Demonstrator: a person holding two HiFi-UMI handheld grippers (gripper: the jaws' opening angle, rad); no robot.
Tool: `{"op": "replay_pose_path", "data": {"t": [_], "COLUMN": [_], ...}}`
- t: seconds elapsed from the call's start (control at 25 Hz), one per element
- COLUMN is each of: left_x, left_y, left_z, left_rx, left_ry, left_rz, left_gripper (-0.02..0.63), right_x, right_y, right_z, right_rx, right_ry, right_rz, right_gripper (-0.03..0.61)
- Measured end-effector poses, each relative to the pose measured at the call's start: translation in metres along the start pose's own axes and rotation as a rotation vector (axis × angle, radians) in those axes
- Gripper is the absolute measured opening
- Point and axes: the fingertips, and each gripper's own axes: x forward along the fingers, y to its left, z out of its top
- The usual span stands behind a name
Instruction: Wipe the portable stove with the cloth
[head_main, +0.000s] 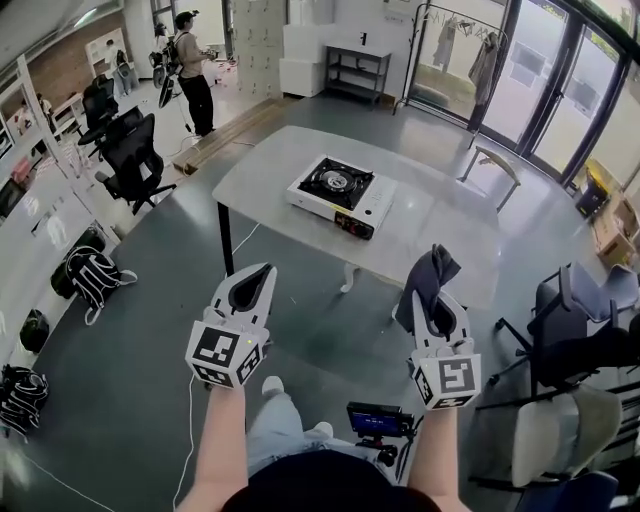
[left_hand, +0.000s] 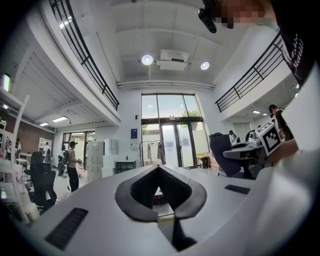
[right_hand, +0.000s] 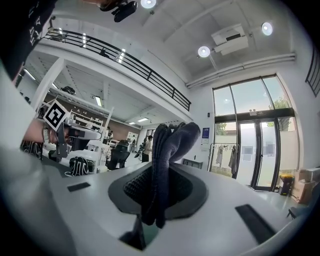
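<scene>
The portable stove (head_main: 340, 193), white with a black burner, sits on the grey table (head_main: 440, 225) ahead of me, well beyond both grippers. My right gripper (head_main: 438, 303) is shut on a dark blue-grey cloth (head_main: 428, 278). In the right gripper view the cloth (right_hand: 168, 145) stands up folded between the jaws and hangs down past them. My left gripper (head_main: 258, 274) is held level with the right one, over the floor in front of the table. Its jaws meet at the tips (left_hand: 159, 168) with nothing between them.
Black office chairs (head_main: 130, 150) stand at the left and more chairs (head_main: 585, 335) at the right. Bags (head_main: 92, 272) lie on the floor at the left. A person (head_main: 195, 75) stands far back. A small screen device (head_main: 378, 420) sits near my feet.
</scene>
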Motion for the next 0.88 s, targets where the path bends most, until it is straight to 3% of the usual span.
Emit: {"op": "replay_pose_path", "data": {"t": [0.48, 0.64, 0.88], "left_x": [0.125, 0.180, 0.248], "left_y": [0.110, 0.153, 0.204], "left_z": [-0.040, -0.044, -0.060], "left_rx": [-0.054, -0.041, -0.044], "left_ry": [0.019, 0.031, 0.044], "left_rz": [-0.063, -0.132, -0.246], "left_gripper": [0.006, 0.006, 0.006], "right_x": [0.146, 0.202, 0.262], "right_y": [-0.017, -0.039, -0.052], "right_z": [-0.030, -0.035, -0.038], "right_rx": [-0.013, 0.018, -0.018], "right_ry": [0.090, 0.123, 0.167], "right_rz": [-0.057, -0.146, -0.263], "right_gripper": [0.067, 0.067, 0.067]}}
